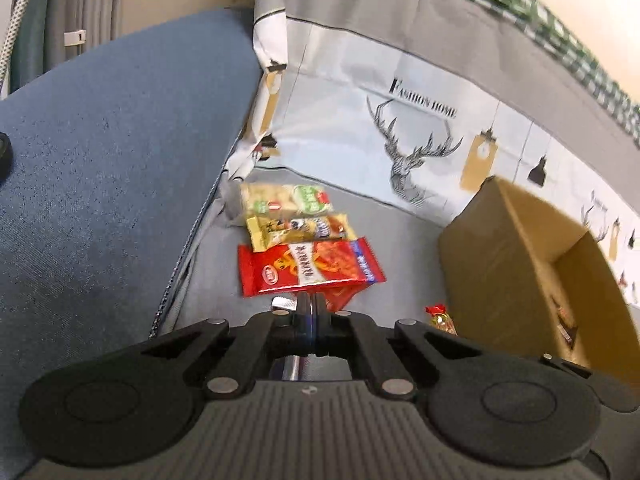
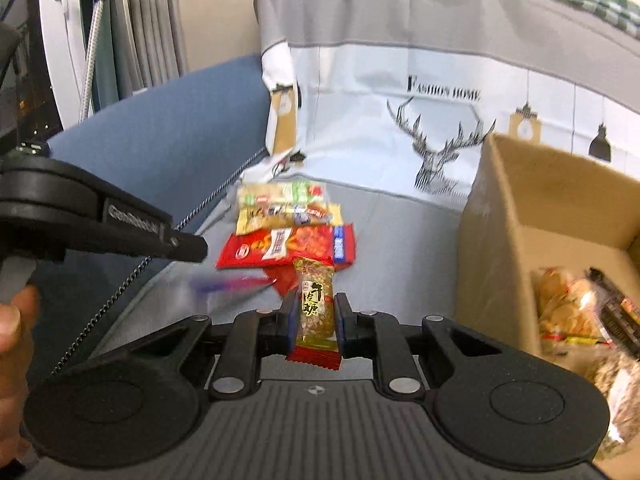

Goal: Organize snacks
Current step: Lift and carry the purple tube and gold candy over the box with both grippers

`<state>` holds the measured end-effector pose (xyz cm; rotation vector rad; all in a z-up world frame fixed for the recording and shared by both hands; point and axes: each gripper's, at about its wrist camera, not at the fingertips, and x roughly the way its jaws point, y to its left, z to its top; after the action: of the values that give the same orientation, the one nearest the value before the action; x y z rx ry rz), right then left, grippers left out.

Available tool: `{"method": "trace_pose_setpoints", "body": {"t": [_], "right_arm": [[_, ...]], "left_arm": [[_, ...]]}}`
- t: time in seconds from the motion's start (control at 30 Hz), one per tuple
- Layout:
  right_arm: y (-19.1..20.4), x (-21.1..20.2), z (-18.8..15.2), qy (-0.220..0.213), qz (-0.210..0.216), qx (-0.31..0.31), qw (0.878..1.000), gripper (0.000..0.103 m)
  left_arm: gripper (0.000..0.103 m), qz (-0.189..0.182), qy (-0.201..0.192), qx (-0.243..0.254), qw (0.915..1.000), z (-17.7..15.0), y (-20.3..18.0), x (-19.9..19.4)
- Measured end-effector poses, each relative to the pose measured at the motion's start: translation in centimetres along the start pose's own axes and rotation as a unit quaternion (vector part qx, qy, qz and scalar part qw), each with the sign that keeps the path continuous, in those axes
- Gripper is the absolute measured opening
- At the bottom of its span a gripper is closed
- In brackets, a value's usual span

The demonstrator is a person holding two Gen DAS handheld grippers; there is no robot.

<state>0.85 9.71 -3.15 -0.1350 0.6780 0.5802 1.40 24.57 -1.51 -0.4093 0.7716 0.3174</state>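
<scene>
Three snack packets lie in a row on the grey cloth: a green-white one point(image 1: 286, 199) point(image 2: 280, 194), a yellow one point(image 1: 300, 230) point(image 2: 286, 218) and a large red one point(image 1: 310, 266) point(image 2: 286, 246). My left gripper point(image 1: 311, 304) is shut on a small red packet point(image 1: 340, 294) just in front of the large red one. It also shows blurred in the right wrist view point(image 2: 256, 282). My right gripper point(image 2: 316, 312) is shut on a gold-green candy packet point(image 2: 316, 308), held upright above the cloth; it shows in the left wrist view point(image 1: 442, 318). The cardboard box point(image 2: 504, 216) point(image 1: 492, 248) stands to the right and holds several snacks.
A blue cushion point(image 1: 112, 152) point(image 2: 168, 120) borders the cloth on the left. A deer-print cloth wall point(image 1: 400, 128) point(image 2: 400, 128) rises behind the snacks. The left gripper's black body point(image 2: 100, 216) and a hand point(image 2: 16, 320) fill the left of the right wrist view.
</scene>
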Motion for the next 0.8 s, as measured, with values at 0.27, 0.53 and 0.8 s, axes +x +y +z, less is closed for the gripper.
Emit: {"method": "trace_pose_setpoints", "body": {"t": [0.27, 0.53, 0.8], "right_arm": [[-1.8, -1.5, -0.1, -0.017, 0.002, -0.006, 1.0, 0.019], [-2.4, -2.1, 0.2, -0.02, 0.024, 0.003, 1.0, 0.019], [-2.3, -3.2, 0.7, -0.032, 0.04, 0.0, 0.999, 0.019]], "left_arm": [[0.028, -0.007, 0.128, -0.06, 0.9899, -1.0, 2.3, 4.5], [0.033, 0.052, 0.165, 0.038, 0.9843, -2.2, -0.2, 7.9], [0.015, 0.075, 0.145, 0.098, 0.9817, -2.8, -1.6, 7.9]]}}
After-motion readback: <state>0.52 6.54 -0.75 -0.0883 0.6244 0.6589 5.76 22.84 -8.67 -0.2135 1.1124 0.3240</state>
